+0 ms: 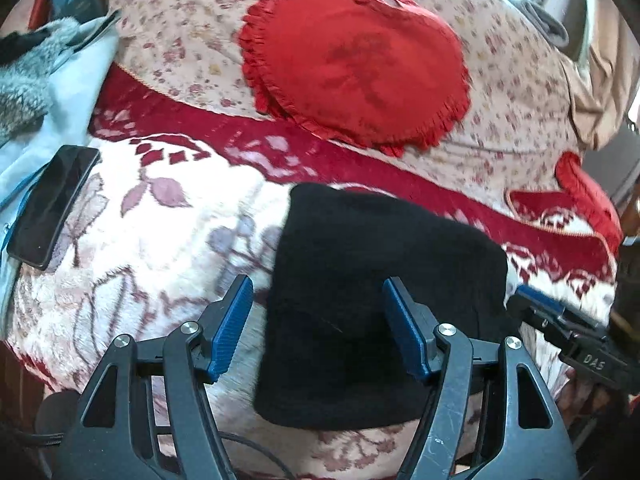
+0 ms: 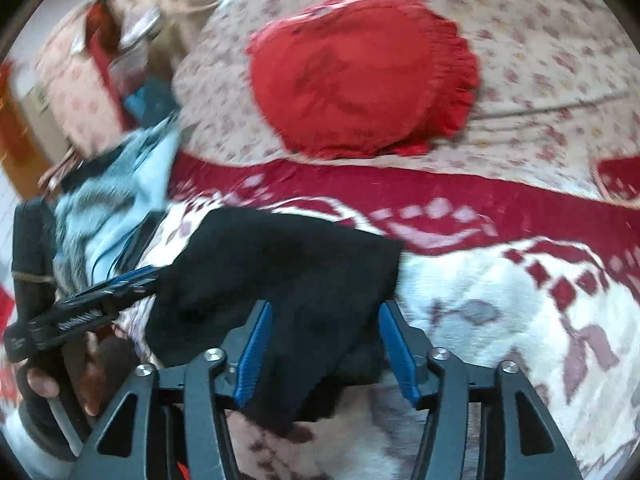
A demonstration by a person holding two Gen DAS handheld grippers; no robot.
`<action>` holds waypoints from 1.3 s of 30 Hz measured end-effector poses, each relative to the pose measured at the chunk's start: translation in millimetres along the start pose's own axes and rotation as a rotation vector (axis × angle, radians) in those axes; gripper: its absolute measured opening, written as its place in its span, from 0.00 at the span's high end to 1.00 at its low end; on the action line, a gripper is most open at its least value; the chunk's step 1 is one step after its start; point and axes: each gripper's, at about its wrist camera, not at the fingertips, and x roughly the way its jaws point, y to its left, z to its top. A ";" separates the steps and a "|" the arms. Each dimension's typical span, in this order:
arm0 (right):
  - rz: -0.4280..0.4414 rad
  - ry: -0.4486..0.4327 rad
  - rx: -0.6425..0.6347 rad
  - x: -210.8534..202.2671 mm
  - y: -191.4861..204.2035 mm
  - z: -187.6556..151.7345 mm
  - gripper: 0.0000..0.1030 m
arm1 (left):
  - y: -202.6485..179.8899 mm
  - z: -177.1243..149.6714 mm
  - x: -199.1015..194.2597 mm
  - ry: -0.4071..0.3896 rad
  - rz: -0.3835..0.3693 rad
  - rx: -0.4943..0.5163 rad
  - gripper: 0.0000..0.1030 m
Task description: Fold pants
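The black pants (image 1: 372, 264) lie folded into a compact block on the white and red floral blanket (image 1: 160, 248). My left gripper (image 1: 318, 300) is open, its blue pads straddling the near left part of the pants, nothing held. My right gripper (image 2: 324, 328) is open above the pants (image 2: 288, 272), its pads either side of the near right corner. The right gripper also shows in the left wrist view (image 1: 560, 316) at the pants' right edge. The left gripper shows in the right wrist view (image 2: 120, 288) at the pants' left edge.
A red frilled round cushion (image 1: 352, 60) lies on the floral quilt (image 1: 512, 92) beyond the pants. A black phone (image 1: 52, 204) rests at the blanket's left edge beside pale blue cloth (image 1: 60, 92) and grey fur (image 1: 24, 76). Another red cushion (image 1: 580, 196) sits at the right.
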 end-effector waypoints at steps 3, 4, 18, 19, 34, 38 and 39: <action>0.029 0.037 0.073 11.3 -16.1 -3.9 0.43 | 12.0 3.7 9.4 0.022 -0.019 -0.041 0.33; 0.067 0.053 0.098 17.9 -19.0 -5.3 0.43 | 13.5 4.3 15.1 0.040 -0.030 -0.050 0.33; 0.202 -0.004 0.102 34.1 -4.8 16.6 0.58 | -14.0 23.6 39.0 0.087 -0.199 -0.050 0.30; 0.190 -0.018 0.089 30.4 -6.1 22.4 0.58 | -18.3 28.9 37.4 0.074 -0.200 -0.037 0.30; -0.012 0.009 0.121 51.9 -57.4 50.5 0.49 | -54.8 50.0 97.4 0.077 -0.061 0.076 0.29; -0.096 -0.035 0.079 21.6 -45.4 49.9 0.49 | -58.6 48.9 86.7 0.050 -0.013 0.096 0.30; -0.100 -0.054 0.066 13.4 -40.5 50.7 0.49 | -59.2 47.9 83.4 0.043 -0.003 0.098 0.29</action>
